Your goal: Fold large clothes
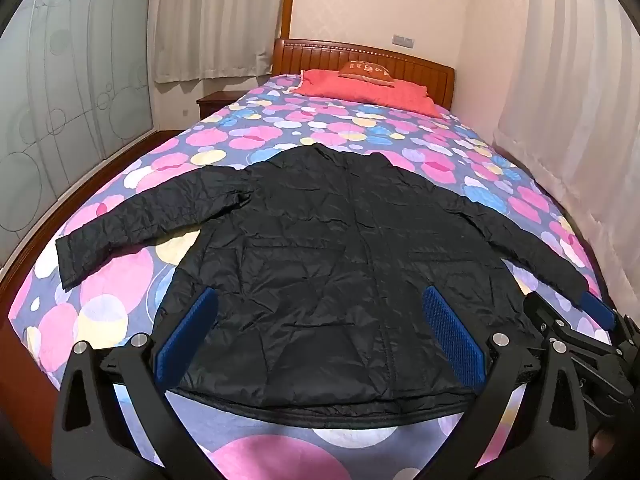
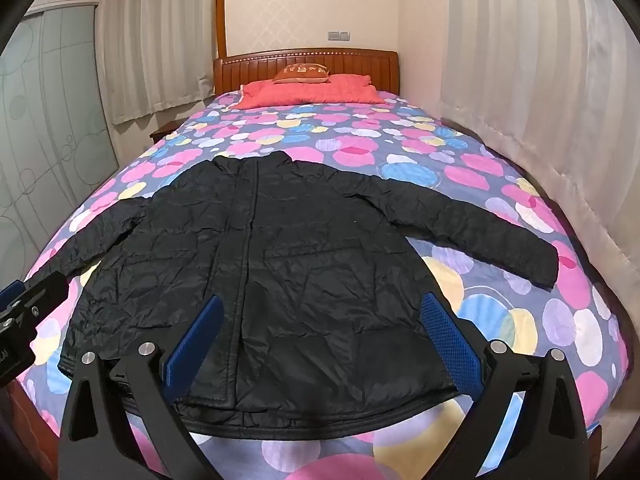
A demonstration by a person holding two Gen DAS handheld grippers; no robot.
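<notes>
**A:** What lies on the bed (image 1: 132, 184)?

**B:** A black quilted jacket (image 1: 340, 248), spread flat and front side up on a bedspread printed with pink, blue, yellow and white circles. Its collar points toward the wooden headboard (image 1: 360, 60); its hem runs along the near end of the bed, just in front of both grippers.

**A:** And the sleeves?

**B:** Both are stretched outward and angled toward the near corners. The left sleeve (image 1: 132, 224) ends near the left edge of the mattress. The right sleeve (image 2: 472, 224) ends well short of the right edge in the right wrist view.

**A:** What is the state of the left gripper (image 1: 320, 332)?

**B:** Released. Its two blue-padded fingers (image 1: 454, 336) stand wide apart above the lower part of the jacket, with nothing between them. Whether they touch the fabric cannot be told.

**A:** The right gripper (image 2: 320, 336)?

**B:** Likewise spread wide, its blue pads (image 2: 450, 344) framing the jacket's lower front beside the central zipper line, gripping nothing. In the left wrist view it also appears at the right margin, close to the cuff of the right sleeve; contact there cannot be judged.

**A:** What else is shown?

**B:** A folded coral-red quilt (image 2: 312, 92) lies at the head of the bed with a small orange cushion (image 2: 302, 73) on top. Pale curtains (image 2: 540, 92) hang along the right wall and behind the left side, a frosted sliding door (image 1: 60, 100) with circle motifs stands at far left, and a dark wooden nightstand (image 1: 216, 102) sits beside the headboard.
</notes>
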